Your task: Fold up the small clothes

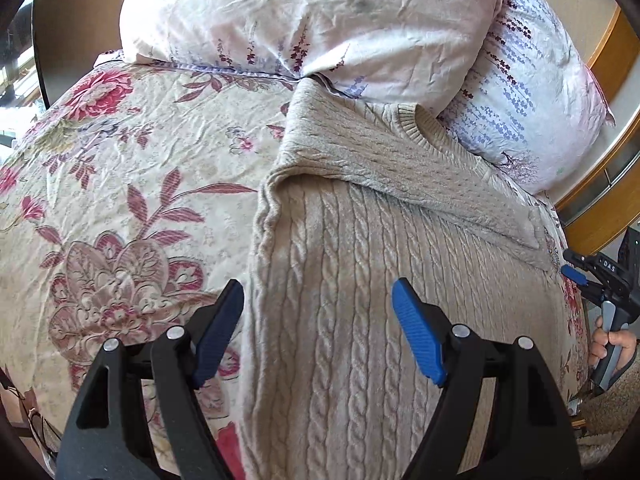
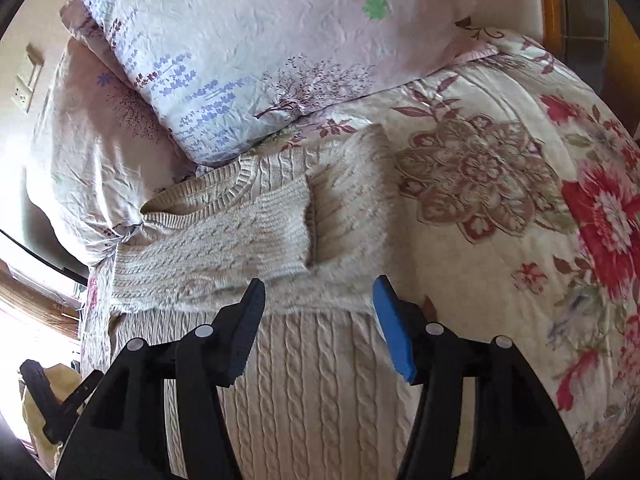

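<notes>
Both grippers, left (image 1: 318, 328) and right (image 2: 318, 322), hang released over the cream sweater (image 1: 360, 280), sleeve (image 2: 248, 232) folded across, pillows (image 2: 260, 60) far.

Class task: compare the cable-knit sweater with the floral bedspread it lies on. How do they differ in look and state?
The sweater is plain beige; the bedspread carries red and mauve flowers. The sweater is thick, ribbed knit; the bedspread is smooth printed cloth. The sweater has a sleeve folded across it; the bedspread lies spread out. Both are pale-based fabrics.
</notes>
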### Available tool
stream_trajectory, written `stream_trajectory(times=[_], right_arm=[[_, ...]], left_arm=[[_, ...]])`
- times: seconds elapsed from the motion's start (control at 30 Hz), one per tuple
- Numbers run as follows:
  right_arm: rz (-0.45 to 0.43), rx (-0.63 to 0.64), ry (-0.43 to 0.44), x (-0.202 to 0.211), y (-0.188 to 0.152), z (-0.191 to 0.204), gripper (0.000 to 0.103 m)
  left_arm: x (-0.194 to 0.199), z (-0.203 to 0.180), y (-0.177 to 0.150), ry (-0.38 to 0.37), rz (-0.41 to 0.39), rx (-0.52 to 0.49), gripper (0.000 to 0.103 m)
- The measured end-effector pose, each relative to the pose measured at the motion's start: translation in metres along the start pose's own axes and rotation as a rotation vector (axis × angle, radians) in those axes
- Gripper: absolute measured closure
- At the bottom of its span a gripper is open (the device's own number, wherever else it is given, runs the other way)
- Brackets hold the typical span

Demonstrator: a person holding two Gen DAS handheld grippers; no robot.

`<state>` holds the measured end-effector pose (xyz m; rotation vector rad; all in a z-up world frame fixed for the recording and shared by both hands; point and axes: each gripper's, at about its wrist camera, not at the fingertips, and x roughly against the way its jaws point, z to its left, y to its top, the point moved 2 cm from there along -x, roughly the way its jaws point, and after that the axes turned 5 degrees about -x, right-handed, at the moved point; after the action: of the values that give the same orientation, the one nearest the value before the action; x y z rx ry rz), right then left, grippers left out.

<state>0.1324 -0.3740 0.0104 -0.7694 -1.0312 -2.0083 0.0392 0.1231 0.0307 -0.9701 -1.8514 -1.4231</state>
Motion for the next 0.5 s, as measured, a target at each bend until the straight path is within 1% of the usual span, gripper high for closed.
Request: stream_trajectory(times=[0.1, 0.23, 0.3, 0.43, 0.5], right_arm=[[0.042, -0.060, 0.006, 0.016, -0.023, -0.033, 0.045], [0.114, -0.128, 0.025, 0.025, -0.054, -0.059, 0.045], [0.139, -0.164, 0.065, 0.026, -0.067, -0.066, 0.045], [0.209, -0.194, 0.139, 0.028, -0.092, -0.069, 0.046], [0.250, -0.210, 0.187, 0.029, -0.103, -0.067, 0.047]], left_arm=[[0.009, 0.015, -0.013, 0.003, 0.019, 0.020, 0.027], [0.013, 0.030, -0.032, -0.015, 0.052, 0.069, 0.028], [0.014, 0.033, -0.041, -0.035, 0.063, 0.084, 0.030], [0.013, 0.034, -0.056, -0.093, 0.110, 0.108, 0.041], [0.015, 0.032, -0.062, -0.119, 0.118, 0.114, 0.043]])
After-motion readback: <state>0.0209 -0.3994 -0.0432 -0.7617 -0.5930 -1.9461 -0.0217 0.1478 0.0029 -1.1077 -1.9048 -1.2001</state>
